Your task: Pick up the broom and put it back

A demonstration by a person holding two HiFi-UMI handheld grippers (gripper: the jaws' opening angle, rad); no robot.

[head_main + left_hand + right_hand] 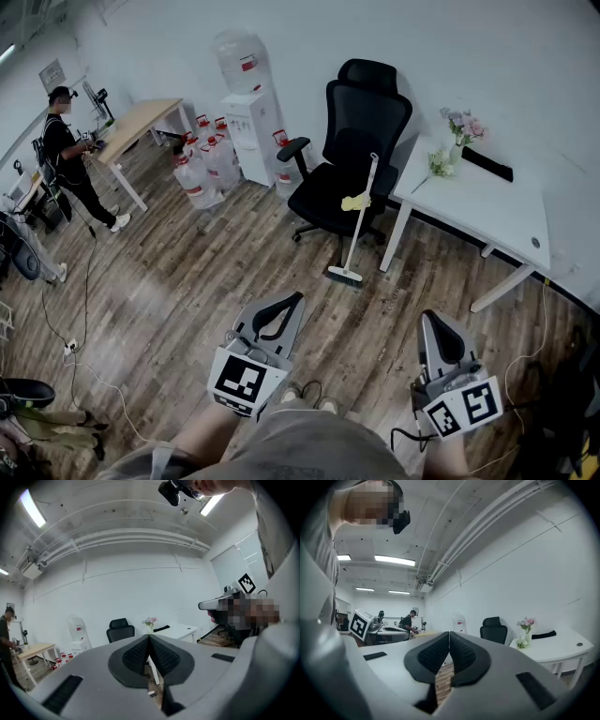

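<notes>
The broom (358, 223) leans with its white handle against a black office chair (349, 159), a yellow cloth hanging on the handle, its brush head (343, 276) resting on the wood floor. My left gripper (294, 300) is held low at the near left, well short of the broom, jaws shut with nothing between them (149, 637). My right gripper (433, 319) is at the near right, also shut and empty (449, 634). Both point roughly level toward the chair and desk.
A white desk (478, 202) with a vase of flowers (461, 127) stands right of the chair. A water dispenser (249, 122) and several water jugs (202, 164) stand at the back. A person (70, 155) stands by a wooden table (141, 122) at the far left. Cables (80, 347) trail over the floor.
</notes>
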